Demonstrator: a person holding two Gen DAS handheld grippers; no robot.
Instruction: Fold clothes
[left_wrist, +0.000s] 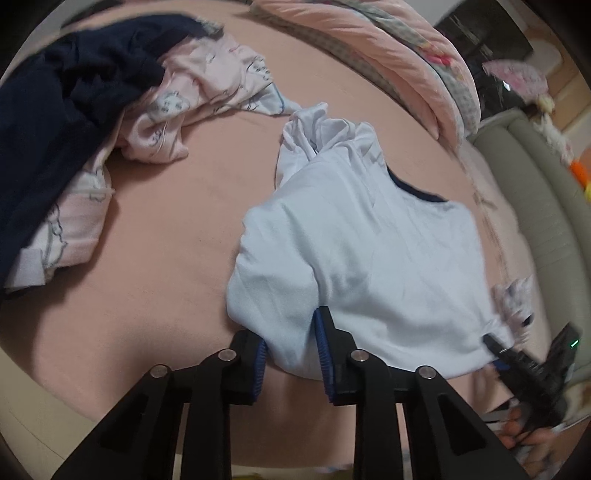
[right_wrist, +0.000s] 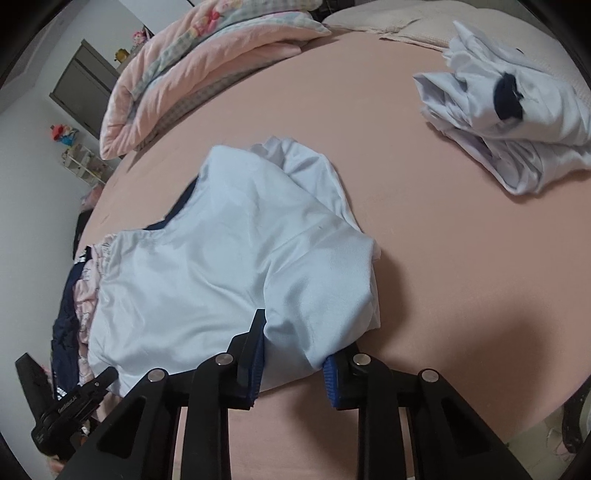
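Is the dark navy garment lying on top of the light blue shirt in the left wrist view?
No, the dark navy garment lies apart from the light blue shirt, across bare pink bedsheet.

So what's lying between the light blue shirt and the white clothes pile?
Only bare pink sheet, between shirt and pile, in the right wrist view.

Left gripper (left_wrist: 291, 354): angled downward, blue-padded jaws closed on a bunched fold of cloth.
Right gripper (right_wrist: 293, 356): angled downward, jaws pinching cloth between the pads.
Hand (left_wrist: 524, 432): partly visible, gripping the right gripper's handle.
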